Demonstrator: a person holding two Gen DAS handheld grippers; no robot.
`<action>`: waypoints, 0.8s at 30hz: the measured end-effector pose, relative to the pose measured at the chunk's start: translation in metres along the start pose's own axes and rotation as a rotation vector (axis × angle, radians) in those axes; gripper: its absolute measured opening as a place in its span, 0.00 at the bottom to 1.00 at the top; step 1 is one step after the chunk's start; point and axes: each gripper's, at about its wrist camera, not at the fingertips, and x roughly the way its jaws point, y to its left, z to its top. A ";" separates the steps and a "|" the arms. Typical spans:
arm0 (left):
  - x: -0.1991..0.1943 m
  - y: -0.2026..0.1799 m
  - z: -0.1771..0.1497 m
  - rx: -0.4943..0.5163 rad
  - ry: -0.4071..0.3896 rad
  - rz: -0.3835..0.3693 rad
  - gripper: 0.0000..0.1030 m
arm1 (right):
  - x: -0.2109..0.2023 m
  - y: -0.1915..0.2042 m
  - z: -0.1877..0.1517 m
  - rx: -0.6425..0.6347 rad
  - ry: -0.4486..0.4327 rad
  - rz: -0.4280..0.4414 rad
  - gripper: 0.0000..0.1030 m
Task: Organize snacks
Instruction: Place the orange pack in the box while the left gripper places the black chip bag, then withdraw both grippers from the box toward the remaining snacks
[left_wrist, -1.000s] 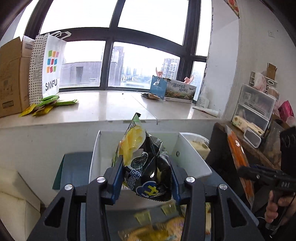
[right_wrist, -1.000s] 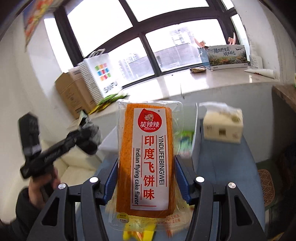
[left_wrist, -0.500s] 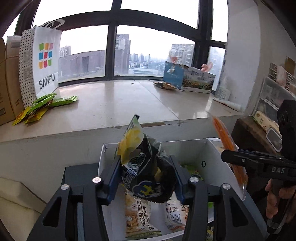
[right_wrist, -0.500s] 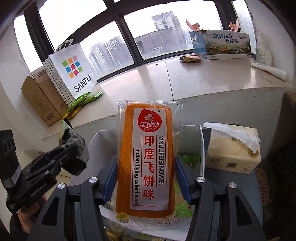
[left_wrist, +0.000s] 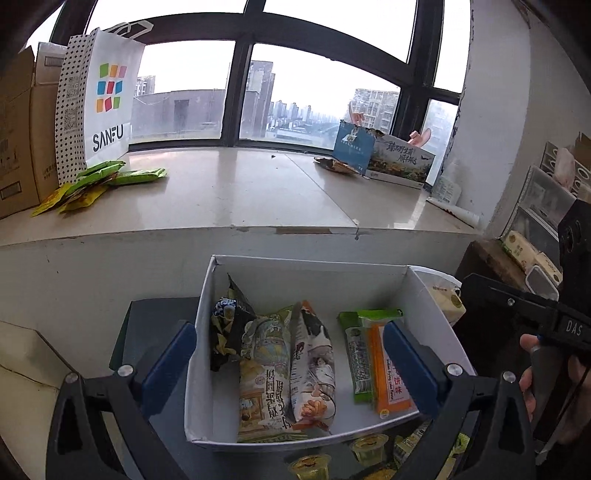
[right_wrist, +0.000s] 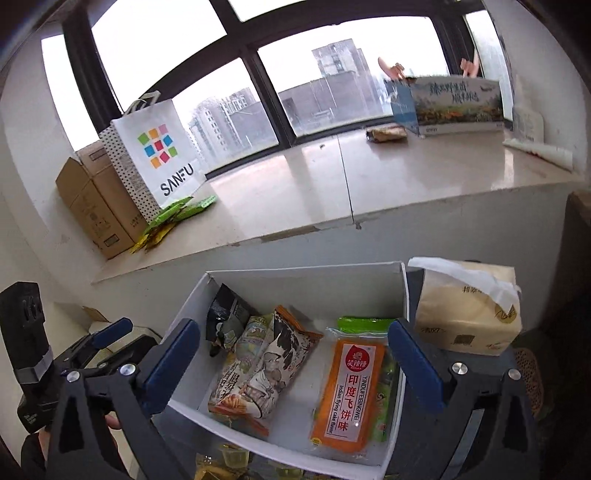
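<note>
A white box (left_wrist: 306, 275) (right_wrist: 306, 286) holds several snack packs. The black and yellow bag (left_wrist: 227, 332) (right_wrist: 225, 314) leans in its left corner. The orange flying-cake pack (right_wrist: 349, 387) (left_wrist: 388, 369) lies at its right, on a green pack (left_wrist: 354, 354). Two printed bags (left_wrist: 288, 365) (right_wrist: 255, 369) lie in the middle. My left gripper (left_wrist: 291, 365) is open and empty above the box. My right gripper (right_wrist: 291, 365) is open and empty above the box too.
A tissue pack (right_wrist: 469, 314) stands right of the box. Jelly cups (left_wrist: 369, 445) lie in front of it. The windowsill (left_wrist: 229, 192) holds a SANFU bag (left_wrist: 99, 96), cardboard boxes (right_wrist: 96, 203), green sachets (left_wrist: 99, 181) and a printed carton (left_wrist: 388, 158).
Both grippers have opened and let go. The black and yellow bag now lies in the box's left corner, and the orange pack lies at its right.
</note>
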 end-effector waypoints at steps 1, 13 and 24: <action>-0.007 -0.003 -0.002 0.010 -0.011 -0.008 1.00 | -0.008 0.003 -0.001 -0.016 -0.014 0.008 1.00; -0.099 -0.033 -0.060 0.070 -0.095 -0.085 1.00 | -0.119 0.042 -0.062 -0.268 -0.217 0.010 1.00; -0.174 -0.059 -0.132 0.109 -0.147 -0.128 1.00 | -0.193 0.018 -0.176 -0.208 -0.246 0.002 1.00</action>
